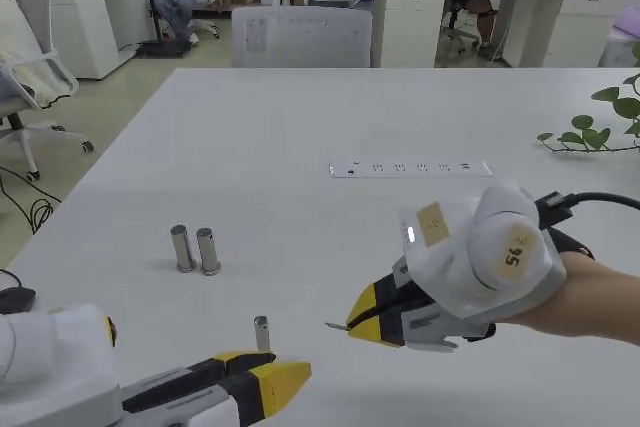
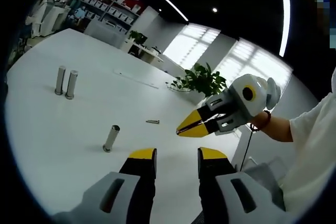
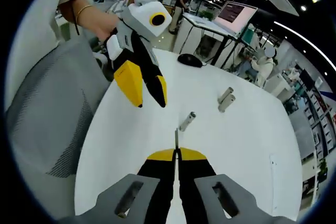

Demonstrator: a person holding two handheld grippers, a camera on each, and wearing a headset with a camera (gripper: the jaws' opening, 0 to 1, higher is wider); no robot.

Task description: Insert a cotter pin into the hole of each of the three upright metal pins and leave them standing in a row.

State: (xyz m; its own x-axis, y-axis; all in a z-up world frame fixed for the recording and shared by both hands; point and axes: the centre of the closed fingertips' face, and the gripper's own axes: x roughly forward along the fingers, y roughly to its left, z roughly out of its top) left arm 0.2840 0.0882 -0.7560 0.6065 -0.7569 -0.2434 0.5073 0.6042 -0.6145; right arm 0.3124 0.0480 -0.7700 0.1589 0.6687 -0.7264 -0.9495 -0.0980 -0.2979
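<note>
The cotter pin (image 3: 176, 139) sticks straight out from the tip of the right gripper (image 3: 177, 153), whose fingers (image 3: 195, 157) are closed on its back end. In the right gripper view it aims at the near metal pin (image 3: 187, 121), which stands upright on the desk (image 1: 400, 117), apart from the cotter pin's free end. Its cross hole is too small to make out.

The step in hand looks like threading this cotter pin through that metal pin. To do it well, I would bring the tip to the height of the hole and turn the wrist until the cotter pin lies level with the desk and in line with the bore. Then push slowly, because a sideways shove would likely tip so narrow a post.

The left gripper (image 2: 177, 156) sits just beside the metal pin, and its fingers (image 2: 143, 157) are open with nothing between them. Closing them gently low on the post should steady it and leave the hole free.

The two other metal pins (image 1: 208, 250) stand side by side, well apart from the near one. Whether they already carry cotter pins cannot be told. A spare cotter pin (image 2: 153, 121) lies flat on the desk beyond the near post.
</note>
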